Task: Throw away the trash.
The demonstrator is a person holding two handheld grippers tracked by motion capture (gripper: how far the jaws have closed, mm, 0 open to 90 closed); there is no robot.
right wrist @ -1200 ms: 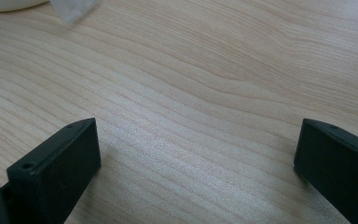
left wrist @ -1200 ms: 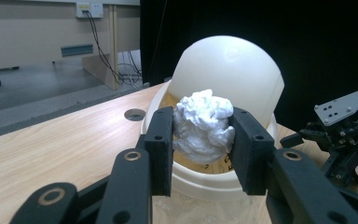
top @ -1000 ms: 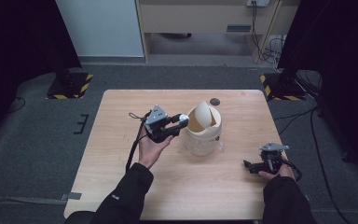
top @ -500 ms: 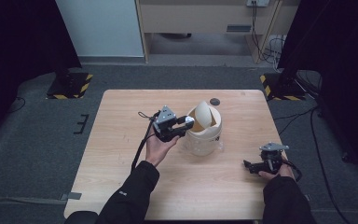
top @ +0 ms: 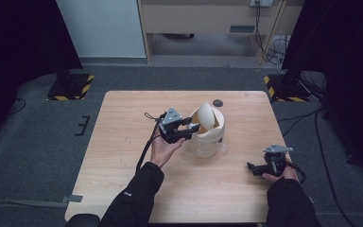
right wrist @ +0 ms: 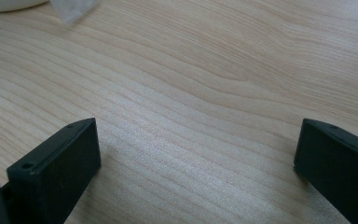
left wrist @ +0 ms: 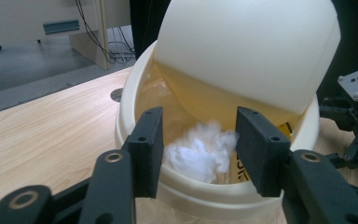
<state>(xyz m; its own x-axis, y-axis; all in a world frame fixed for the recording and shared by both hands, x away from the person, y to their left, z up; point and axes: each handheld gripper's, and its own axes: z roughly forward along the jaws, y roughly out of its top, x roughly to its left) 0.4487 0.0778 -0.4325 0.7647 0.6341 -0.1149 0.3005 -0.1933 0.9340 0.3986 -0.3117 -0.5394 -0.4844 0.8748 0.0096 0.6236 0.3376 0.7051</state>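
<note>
Cream plastic marks the small bin [top: 208, 135] that stands near the middle of the wooden table [top: 123, 161] in the high view, its swing lid [top: 207, 115] tipped up on edge. At the bin's 9 o'clock the left gripper [top: 192, 127] reaches in over the rim, jaws apart, held by the person's left hand [top: 164, 150]. Toward 4 o'clock from the bin, well apart from it, the right gripper [top: 251, 167] lies low on the table in the right hand [top: 279, 173]. A small dark disc [top: 217, 102] sits at the bin's 12 o'clock, near the far edge. From the left gripper view, the two black jaws stand spread with nothing between them, just above the bin's near rim [left wrist: 205, 193]; beyond them a crumpled white tissue [left wrist: 198, 156] lies inside the bin under the tilted lid [left wrist: 247, 46], and the other gripper [left wrist: 354, 121] shows at 3 o'clock. From the right gripper view, the jaws are wide apart over bare wood grain [right wrist: 191, 93], and at 11 o'clock the bin's base [right wrist: 9, 4] peeks in.
</note>
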